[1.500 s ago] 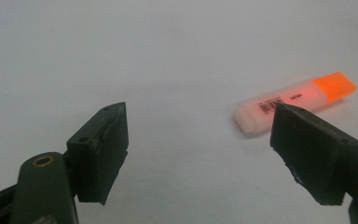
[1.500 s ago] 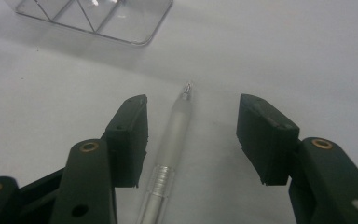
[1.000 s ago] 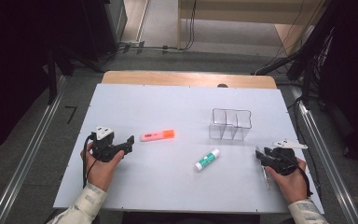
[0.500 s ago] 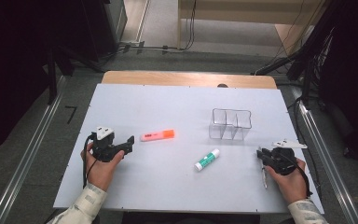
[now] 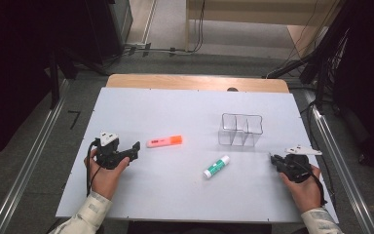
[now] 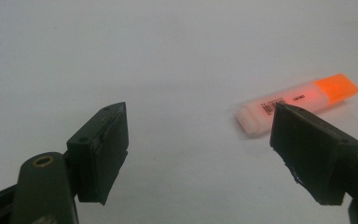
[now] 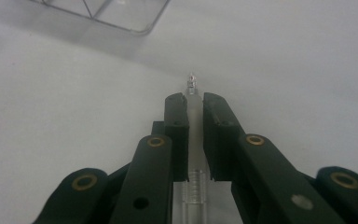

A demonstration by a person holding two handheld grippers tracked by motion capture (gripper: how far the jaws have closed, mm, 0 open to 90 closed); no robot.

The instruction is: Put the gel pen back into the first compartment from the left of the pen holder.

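The right tongs (image 7: 194, 105) lie low on the white counter (image 5: 175, 112) near its right edge, and their jaws have just been closing on a clear pen (image 7: 193, 140) that runs lengthwise between them, its tip poking out past the pads. The left tongs (image 6: 200, 140) rest spread wide near the left edge, nothing between the jaws; a highlighter (image 5: 164, 141) lies just beyond them. A glue stick (image 5: 216, 166) sits mid-counter, below a clear organizer (image 5: 241, 129).
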